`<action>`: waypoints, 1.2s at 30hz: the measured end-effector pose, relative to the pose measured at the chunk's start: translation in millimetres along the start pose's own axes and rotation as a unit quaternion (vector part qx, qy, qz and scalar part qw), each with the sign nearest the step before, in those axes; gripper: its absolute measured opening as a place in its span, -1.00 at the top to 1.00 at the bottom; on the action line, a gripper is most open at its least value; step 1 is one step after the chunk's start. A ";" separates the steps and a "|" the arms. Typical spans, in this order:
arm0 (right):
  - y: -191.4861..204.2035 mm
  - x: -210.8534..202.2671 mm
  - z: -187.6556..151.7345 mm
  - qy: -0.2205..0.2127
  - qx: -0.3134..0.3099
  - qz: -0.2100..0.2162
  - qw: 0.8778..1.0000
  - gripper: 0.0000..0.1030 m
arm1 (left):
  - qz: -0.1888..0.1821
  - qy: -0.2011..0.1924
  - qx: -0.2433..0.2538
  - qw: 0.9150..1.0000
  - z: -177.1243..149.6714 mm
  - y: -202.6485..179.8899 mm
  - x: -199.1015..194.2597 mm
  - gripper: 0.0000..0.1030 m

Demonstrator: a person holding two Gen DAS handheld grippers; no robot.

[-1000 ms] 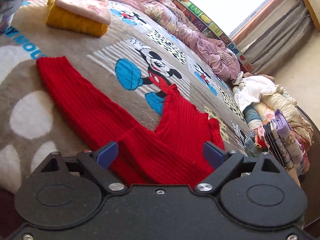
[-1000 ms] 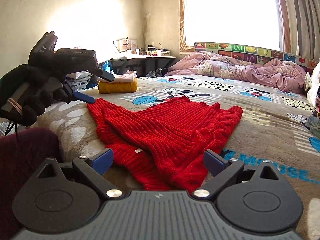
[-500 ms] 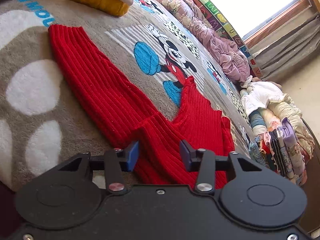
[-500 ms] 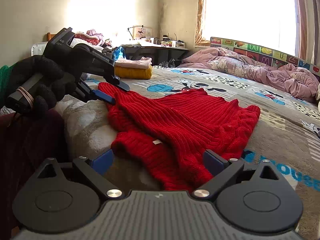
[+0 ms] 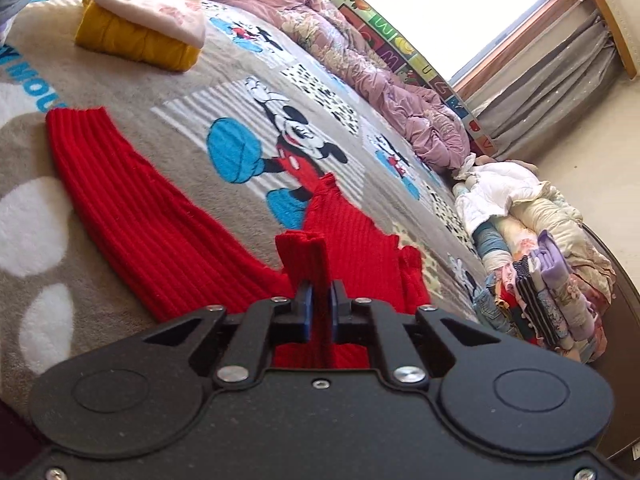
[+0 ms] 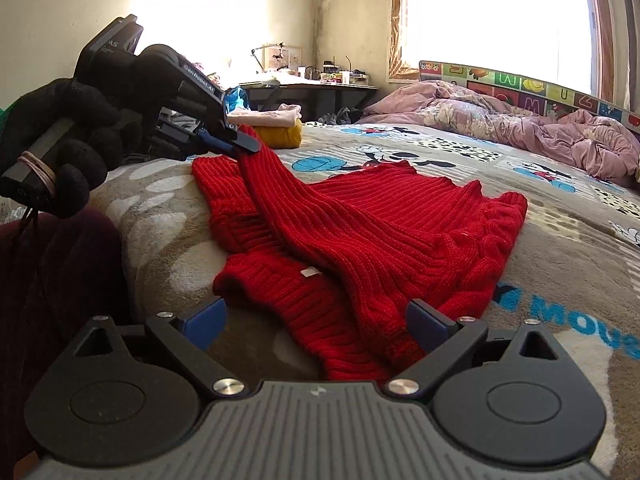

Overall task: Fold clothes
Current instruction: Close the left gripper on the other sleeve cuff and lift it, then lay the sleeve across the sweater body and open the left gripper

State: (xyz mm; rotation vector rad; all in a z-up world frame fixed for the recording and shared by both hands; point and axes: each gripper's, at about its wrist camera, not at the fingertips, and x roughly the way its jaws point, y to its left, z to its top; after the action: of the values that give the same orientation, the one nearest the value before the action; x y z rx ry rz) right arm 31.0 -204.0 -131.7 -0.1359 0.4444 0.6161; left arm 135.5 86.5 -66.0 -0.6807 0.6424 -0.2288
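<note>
L gripper [image 6: 246,142] pinching red sweater [image 6: 360,232]; R gripper [image 6: 316,320] open.

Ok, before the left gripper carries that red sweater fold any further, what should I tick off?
1. Left gripper shut on the red sweater: ok, a ridge of knit is pinched between its pads.
2. Pinched part lifted off the blanket: ok, the right wrist view shows it raised.
3. Right gripper ready to help: ok, open, holding nothing, at the sweater's near edge.
4. Sweater spread flat: not ok, it is bunched and overlapping near the collar.
5. Landing area free: ok, the yellow folded pile lies well apart.
6. How many layers are pinched: cannot tell.
</note>
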 end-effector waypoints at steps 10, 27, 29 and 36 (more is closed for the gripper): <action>-7.5 -2.7 1.4 -0.007 0.010 -0.001 1.000 -0.86 | -0.049 -0.001 0.044 0.998 21.0 -68.1 36.1 0.88; -17.6 -11.7 -0.4 -0.013 0.039 0.030 0.999 -0.86 | -0.060 0.041 0.095 0.993 23.7 -144.7 136.5 0.89; -17.7 -11.1 -0.9 -0.011 0.039 0.034 0.999 -0.86 | -0.055 0.046 0.094 0.993 20.7 -145.8 146.5 0.89; -22.8 -13.2 -1.7 -0.008 0.051 0.041 0.998 -0.86 | -0.037 0.062 0.086 0.994 13.0 -146.5 179.4 0.89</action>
State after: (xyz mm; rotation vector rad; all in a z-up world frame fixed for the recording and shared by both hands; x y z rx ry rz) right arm 34.2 -229.9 -127.6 -0.0154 0.4668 0.6731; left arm 285.4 -89.6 -48.7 -0.5280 0.7090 -0.3923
